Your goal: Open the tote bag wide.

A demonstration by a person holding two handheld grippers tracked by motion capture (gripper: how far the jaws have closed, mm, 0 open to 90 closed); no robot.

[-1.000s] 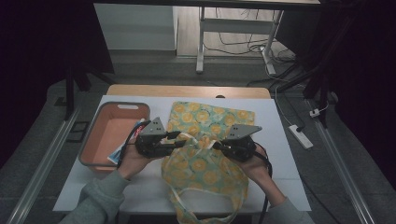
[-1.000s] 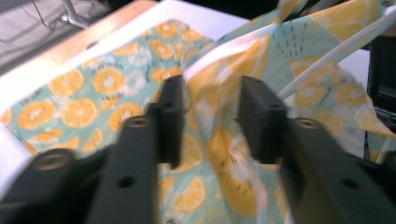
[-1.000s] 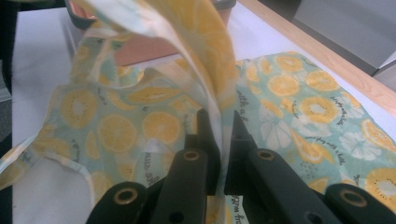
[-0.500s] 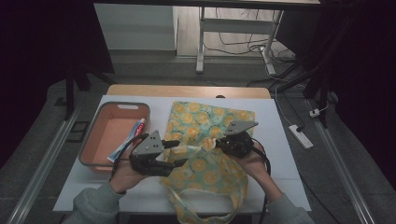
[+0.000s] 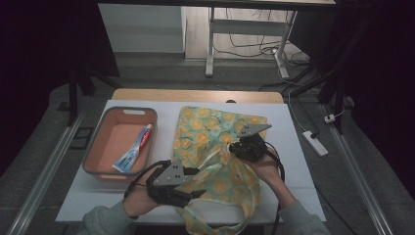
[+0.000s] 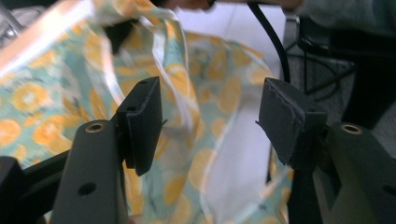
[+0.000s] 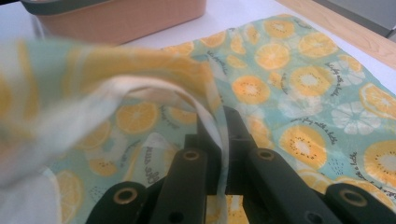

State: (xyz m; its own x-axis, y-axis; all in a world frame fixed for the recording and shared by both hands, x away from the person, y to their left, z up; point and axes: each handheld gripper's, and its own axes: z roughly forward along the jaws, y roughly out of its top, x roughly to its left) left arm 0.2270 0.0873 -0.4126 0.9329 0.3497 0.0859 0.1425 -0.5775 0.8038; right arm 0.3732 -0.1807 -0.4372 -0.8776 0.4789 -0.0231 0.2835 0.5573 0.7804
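Lying across the centre of the white table [image 5: 293, 147], a citrus-print tote bag [image 5: 205, 128] is pinched by its pale handle [image 7: 212, 112] in the closed right gripper [image 5: 234, 145]. At lower left of centre, the left gripper [image 5: 198, 181] is held open over the fabric. A toothpaste tube [image 5: 133, 149] rests in the orange bin [image 5: 98, 147] at left.

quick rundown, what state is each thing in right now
left tool: open, jaws apart, nothing between them, over the bag
right tool: shut on the bag's pale handle
fabric bag: lying on the table, near end lifted and bunched
bag handle: pinched and pulled up
orange bin: upright, open top
toothpaste tube: lying flat in the bin, cap on
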